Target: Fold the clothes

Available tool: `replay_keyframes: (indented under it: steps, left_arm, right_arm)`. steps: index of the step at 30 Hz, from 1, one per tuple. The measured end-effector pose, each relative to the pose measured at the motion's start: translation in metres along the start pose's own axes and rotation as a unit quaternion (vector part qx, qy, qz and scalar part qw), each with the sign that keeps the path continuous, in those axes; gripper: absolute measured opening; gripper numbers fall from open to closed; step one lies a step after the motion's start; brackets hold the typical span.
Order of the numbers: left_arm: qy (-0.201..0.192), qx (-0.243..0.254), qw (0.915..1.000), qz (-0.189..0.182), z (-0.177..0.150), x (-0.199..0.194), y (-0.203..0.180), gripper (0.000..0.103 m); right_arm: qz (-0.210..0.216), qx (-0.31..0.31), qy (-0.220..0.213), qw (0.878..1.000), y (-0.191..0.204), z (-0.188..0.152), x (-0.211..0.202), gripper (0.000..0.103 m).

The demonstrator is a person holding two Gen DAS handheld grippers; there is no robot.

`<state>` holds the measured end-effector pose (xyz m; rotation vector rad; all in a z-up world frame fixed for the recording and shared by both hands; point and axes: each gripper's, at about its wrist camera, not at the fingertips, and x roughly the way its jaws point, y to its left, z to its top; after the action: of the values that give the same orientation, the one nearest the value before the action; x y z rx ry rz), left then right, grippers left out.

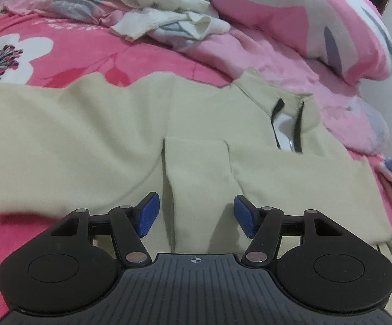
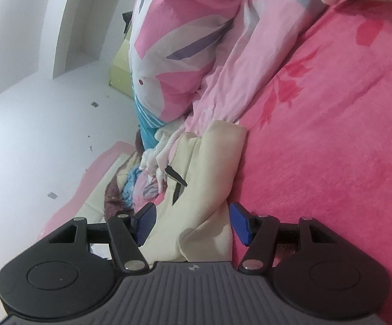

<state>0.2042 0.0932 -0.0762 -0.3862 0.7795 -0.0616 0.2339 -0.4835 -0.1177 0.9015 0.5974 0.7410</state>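
Note:
A cream sweatshirt (image 1: 93,124) lies spread on the pink bed, its collar with dark trim (image 1: 288,124) at the right. One sleeve (image 1: 198,178) is folded in over the body. My left gripper (image 1: 194,214) hovers just over that sleeve, blue pads apart and pressing on nothing. In the right wrist view, which is rolled sideways, the sweatshirt's bunched edge (image 2: 212,178) runs between the fingers of my right gripper (image 2: 193,222). Its pads stand wide and do not squeeze the cloth.
White knitted clothes (image 1: 163,13) and a pale pink duvet (image 1: 263,54) are heaped at the back of the pink floral blanket (image 1: 87,59). A large pink and white pillow (image 1: 317,19) lies at the right. A white wall (image 2: 33,108) borders the bed.

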Motion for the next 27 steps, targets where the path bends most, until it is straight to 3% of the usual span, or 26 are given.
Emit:
replay_keyframes:
  steps: [1,4,7,8,15,23,27]
  left_arm:
    - [-0.005,0.001,1.0,-0.002,0.0,0.002,0.0,0.059]
    - [-0.017,0.014,0.9998,0.001,-0.002,0.008,-0.005,0.041]
    - [-0.03,0.04,0.9985,0.023,-0.006,0.012,-0.012,0.012]
    - [-0.033,0.038,0.9985,0.021,-0.005,0.011,-0.012,0.009]
    - [-0.092,0.03,0.9949,0.027,0.011,-0.02,-0.012,0.006]
    - [-0.061,0.017,0.9963,0.059,0.002,-0.003,0.002,0.006]
    - [-0.063,0.033,0.9949,0.071,-0.005,-0.001,-0.001,0.008]
  right_arm:
    - [0.003,0.003,-0.001,1.0,-0.001,0.0,-0.001,0.062]
    - [0.012,0.011,-0.004,1.0,-0.004,0.001,-0.001,0.062]
    - [0.016,0.014,-0.005,1.0,-0.006,0.002,-0.002,0.062]
    - [0.016,0.014,-0.005,1.0,-0.005,0.002,-0.002,0.062]
    - [0.017,0.016,-0.008,1.0,-0.005,0.0,-0.003,0.062]
    - [0.022,0.019,-0.008,1.0,-0.007,0.001,-0.003,0.063]
    - [0.022,0.018,-0.008,1.0,-0.007,0.001,-0.003,0.063]
